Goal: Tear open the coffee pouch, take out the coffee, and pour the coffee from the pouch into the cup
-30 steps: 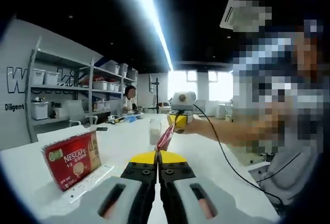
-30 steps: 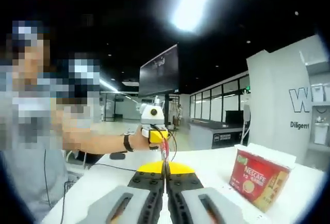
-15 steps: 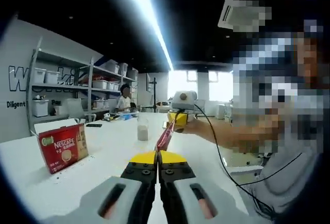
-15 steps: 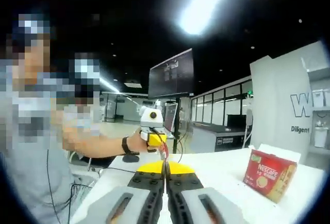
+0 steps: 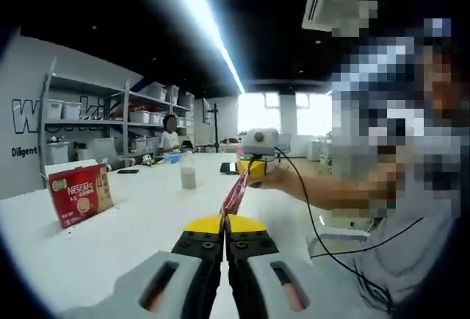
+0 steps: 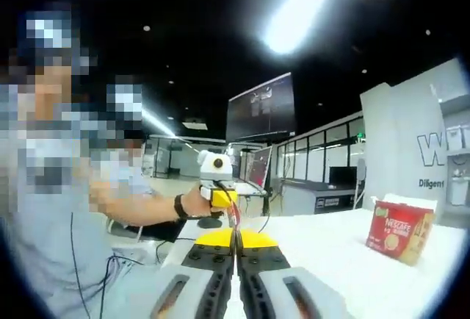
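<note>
Pouch (image 5: 235, 195), a slim red foil coffee stick, hangs stretched in the air between my two tools: my left hand-held gripper (image 5: 225, 223) has its black, yellow-tipped jaws pressed together on one end, and my right hand-held gripper (image 6: 236, 235) is likewise clamped on the other end, where the pouch (image 6: 234, 217) shows as a thin red strip. Over the last second both cameras have risen and swung, so the red cardboard coffee box (image 5: 76, 194) now sits farther off on the white surface (image 5: 139, 223), and the clear plastic cup (image 5: 188, 176) stands well apart behind it. The pouch itself looks unchanged and untorn. I judge we are holding tension before the tear; pouring is far off.
</note>
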A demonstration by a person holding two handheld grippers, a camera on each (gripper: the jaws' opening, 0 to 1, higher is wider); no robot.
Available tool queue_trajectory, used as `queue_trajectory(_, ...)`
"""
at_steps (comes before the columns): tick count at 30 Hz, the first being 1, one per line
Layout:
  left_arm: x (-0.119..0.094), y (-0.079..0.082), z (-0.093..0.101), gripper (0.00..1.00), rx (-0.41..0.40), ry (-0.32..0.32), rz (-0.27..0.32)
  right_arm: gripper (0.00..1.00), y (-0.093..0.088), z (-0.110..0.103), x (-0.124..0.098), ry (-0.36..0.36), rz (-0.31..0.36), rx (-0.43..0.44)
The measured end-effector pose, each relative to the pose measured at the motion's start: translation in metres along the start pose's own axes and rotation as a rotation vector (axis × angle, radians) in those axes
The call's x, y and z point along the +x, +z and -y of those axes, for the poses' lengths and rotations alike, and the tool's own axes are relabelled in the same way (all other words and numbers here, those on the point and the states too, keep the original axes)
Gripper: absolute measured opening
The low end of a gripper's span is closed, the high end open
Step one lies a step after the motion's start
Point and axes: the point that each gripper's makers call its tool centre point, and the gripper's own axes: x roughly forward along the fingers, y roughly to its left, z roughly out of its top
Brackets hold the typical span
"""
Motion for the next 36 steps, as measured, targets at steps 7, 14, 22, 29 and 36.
queue_trajectory(7, 0.006, -0.025, -0.004, 0.04, 0.018, 0.071, -0.012, 0.03, -0.031, 0.0, -0.003, -0.019, -0.019, 0.035)
queue_trajectory(14, 0.005, -0.024, -0.036, 0.25, 0.064, 0.204, 0.023, 0.25, -0.042, 0.014, 0.003, -0.065, -0.031, -0.025)
queue_trajectory(22, -0.006, -0.014, -0.042, 0.49, 0.069, 0.302, 0.019, 0.28, -0.05, 0.026, 0.003, -0.102, -0.023, -0.022)
queue_trajectory(29, -0.019, 0.056, 0.051, 0.51, 0.307, 0.353, -0.002, 0.31, -0.065, 0.024, 0.006, -0.121, -0.033, -0.036)
queue_trajectory(36, -0.059, 0.107, 0.111, 0.47, 0.249, 0.332, -0.041, 0.31, -0.068, 0.014, 0.005, -0.089, -0.079, -0.015)
